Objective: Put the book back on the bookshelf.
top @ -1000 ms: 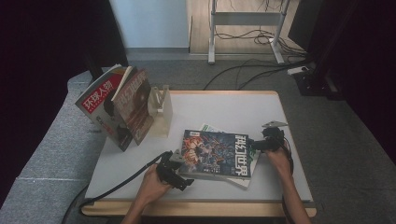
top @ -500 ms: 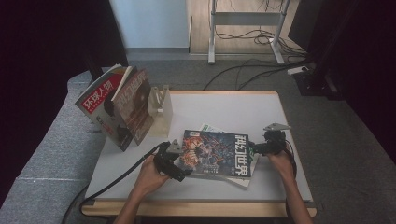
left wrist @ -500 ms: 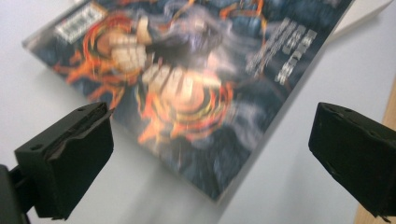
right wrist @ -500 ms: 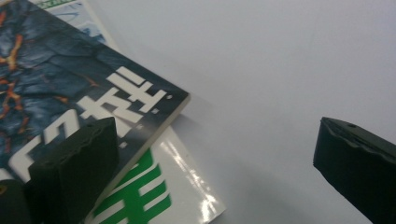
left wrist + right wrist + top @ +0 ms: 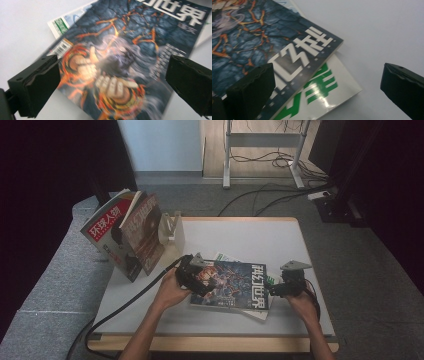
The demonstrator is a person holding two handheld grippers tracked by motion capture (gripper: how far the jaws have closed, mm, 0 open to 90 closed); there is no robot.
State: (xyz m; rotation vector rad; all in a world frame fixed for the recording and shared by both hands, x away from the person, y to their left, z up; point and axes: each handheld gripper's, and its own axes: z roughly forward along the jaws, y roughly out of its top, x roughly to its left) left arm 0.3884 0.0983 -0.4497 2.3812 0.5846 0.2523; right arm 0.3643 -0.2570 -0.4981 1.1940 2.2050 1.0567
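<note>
Both grippers, left (image 5: 200, 272) and right (image 5: 285, 285), hung wide open, holding nothing, over the top magazine (image 5: 235, 282) near the worktop's (image 5: 240, 232) front edge; each should pinch only its cover edge.

A dark blue magazine (image 5: 235, 282) with fiery cover art lies flat atop a white-and-green magazine (image 5: 260, 309), slightly askew.

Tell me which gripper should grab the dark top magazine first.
Left, probably. The left gripper hangs open directly over the dark magazine, cover between its jaws. The right gripper is open at the corner, partly over the white-and-green magazine underneath.
</note>
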